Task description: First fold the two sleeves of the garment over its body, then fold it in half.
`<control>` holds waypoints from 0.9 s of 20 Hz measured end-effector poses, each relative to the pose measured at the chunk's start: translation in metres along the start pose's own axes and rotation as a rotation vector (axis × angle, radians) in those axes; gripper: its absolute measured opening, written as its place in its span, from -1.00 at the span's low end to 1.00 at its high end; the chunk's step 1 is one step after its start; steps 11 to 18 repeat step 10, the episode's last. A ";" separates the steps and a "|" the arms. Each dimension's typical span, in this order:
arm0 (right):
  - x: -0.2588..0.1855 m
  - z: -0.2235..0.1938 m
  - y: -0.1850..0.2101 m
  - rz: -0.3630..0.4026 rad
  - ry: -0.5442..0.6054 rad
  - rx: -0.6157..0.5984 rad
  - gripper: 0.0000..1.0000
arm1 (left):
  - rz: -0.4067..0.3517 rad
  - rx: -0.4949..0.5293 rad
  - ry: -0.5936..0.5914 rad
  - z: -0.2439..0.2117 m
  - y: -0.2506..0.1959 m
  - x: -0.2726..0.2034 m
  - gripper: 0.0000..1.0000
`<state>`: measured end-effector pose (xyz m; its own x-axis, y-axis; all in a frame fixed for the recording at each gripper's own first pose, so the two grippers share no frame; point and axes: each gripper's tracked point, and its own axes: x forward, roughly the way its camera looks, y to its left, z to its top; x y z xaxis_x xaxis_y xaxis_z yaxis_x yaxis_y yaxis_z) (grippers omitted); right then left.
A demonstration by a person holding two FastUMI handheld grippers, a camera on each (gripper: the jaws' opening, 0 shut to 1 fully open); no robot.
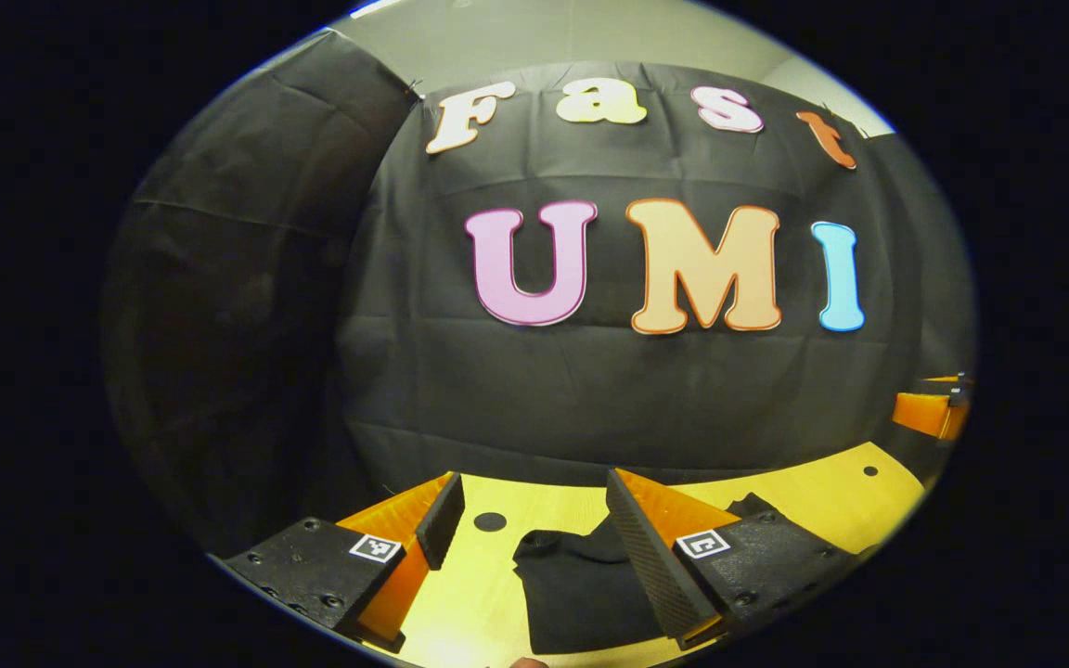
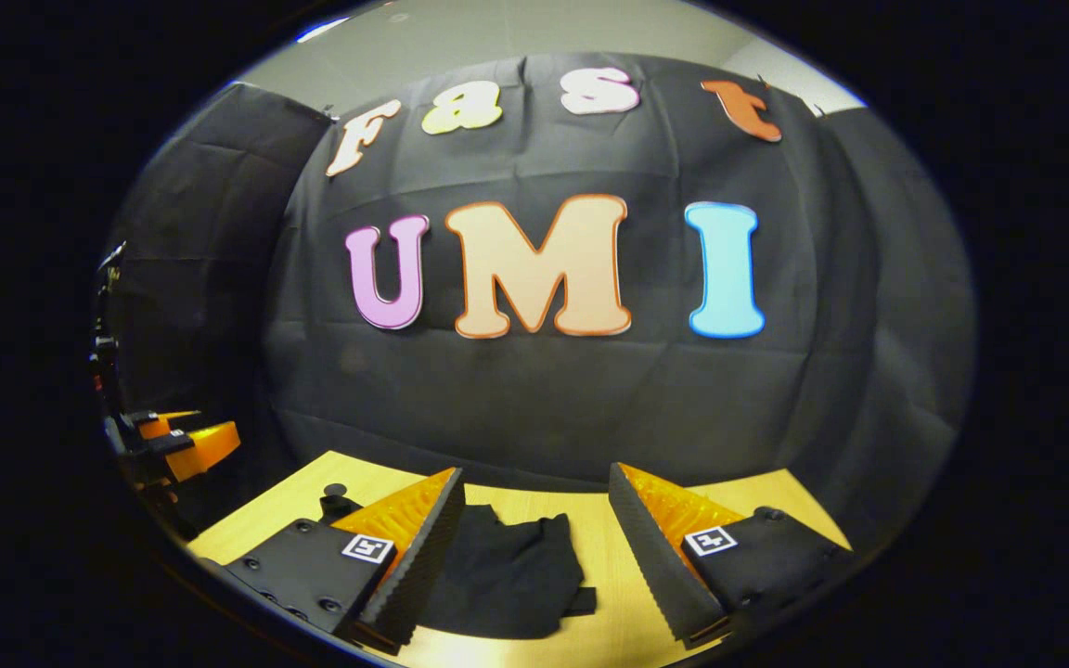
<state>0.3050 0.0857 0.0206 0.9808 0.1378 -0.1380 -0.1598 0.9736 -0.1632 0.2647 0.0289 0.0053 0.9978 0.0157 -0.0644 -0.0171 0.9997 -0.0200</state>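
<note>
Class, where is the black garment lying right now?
The black garment lies on the yellow table, in front of the booth's black wall, seen low between the open fingers of the right gripper and of the left gripper.

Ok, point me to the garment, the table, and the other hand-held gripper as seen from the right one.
garment (image 2: 497, 580): right gripper view, middle of the dark cloth.
table (image 2: 776, 496): right gripper view, bare far corner.
left hand-held gripper (image 2: 191, 436): right gripper view, between its fingertips.
</note>
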 end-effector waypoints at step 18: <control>-0.107 -0.032 0.022 0.006 -0.024 0.037 1.00 | -0.050 0.061 -0.016 -0.008 -0.015 -0.095 0.83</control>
